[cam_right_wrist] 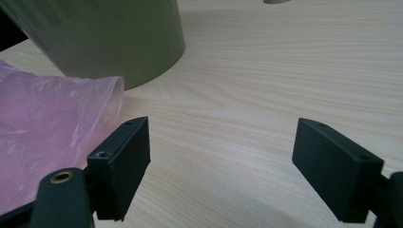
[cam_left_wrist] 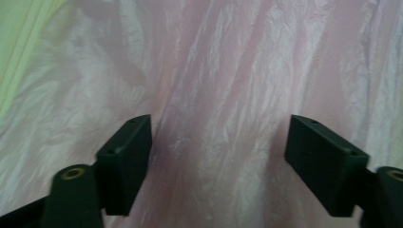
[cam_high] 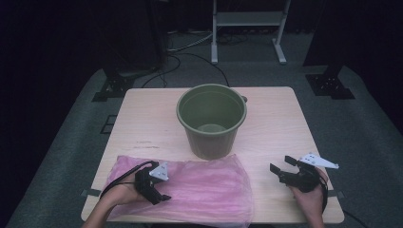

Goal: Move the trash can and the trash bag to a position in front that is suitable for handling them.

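the left hand-held gripper (cam_high: 159, 190) hangs over the pink plastic bag (cam_high: 204, 190), which lies flat along the table's near edge from the near left corner to about the middle; its jaws stand apart above the crinkled film, pinching nothing. the right hand-held gripper (cam_high: 280, 167) sits near the near right corner, jaws spread over bare table (cam_high: 275, 118), just beside the bag's right end. farther back, at the table's centre, the green bucket (cam_high: 212, 118) stands upright, touching the bag's far edge.

A pale wooden counter (cam_high: 142, 123) carries a green bucket (cam_high: 212, 118) at its middle and a pink plastic bag (cam_high: 209, 185) along its near edge.
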Available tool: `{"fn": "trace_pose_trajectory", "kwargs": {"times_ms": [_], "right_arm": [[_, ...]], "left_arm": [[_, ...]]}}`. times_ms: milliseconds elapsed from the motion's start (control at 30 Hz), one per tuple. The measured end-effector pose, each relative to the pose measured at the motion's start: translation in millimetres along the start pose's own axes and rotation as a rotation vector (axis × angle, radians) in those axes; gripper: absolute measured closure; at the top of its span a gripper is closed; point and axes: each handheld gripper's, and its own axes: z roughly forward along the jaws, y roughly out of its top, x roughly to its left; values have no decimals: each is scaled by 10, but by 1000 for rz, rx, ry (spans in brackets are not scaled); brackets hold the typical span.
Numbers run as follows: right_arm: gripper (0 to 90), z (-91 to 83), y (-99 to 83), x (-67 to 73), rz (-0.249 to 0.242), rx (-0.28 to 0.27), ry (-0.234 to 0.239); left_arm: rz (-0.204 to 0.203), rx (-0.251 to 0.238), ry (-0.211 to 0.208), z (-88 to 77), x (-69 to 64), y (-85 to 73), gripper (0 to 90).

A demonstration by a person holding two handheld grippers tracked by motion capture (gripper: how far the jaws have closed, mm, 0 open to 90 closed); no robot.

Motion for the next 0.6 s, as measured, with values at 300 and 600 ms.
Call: {"fn": "trace_pose_trajectory", "kwargs": {"times_ms": [300, 600], "right_arm": [[194, 8, -3, 2, -4, 4, 7], [210, 28, -13, -3, -7, 16, 24]], "left_arm": [[-21, 53, 9, -22, 4, 126, 597], [-33, 118, 22, 32, -47, 292, 895]]}}
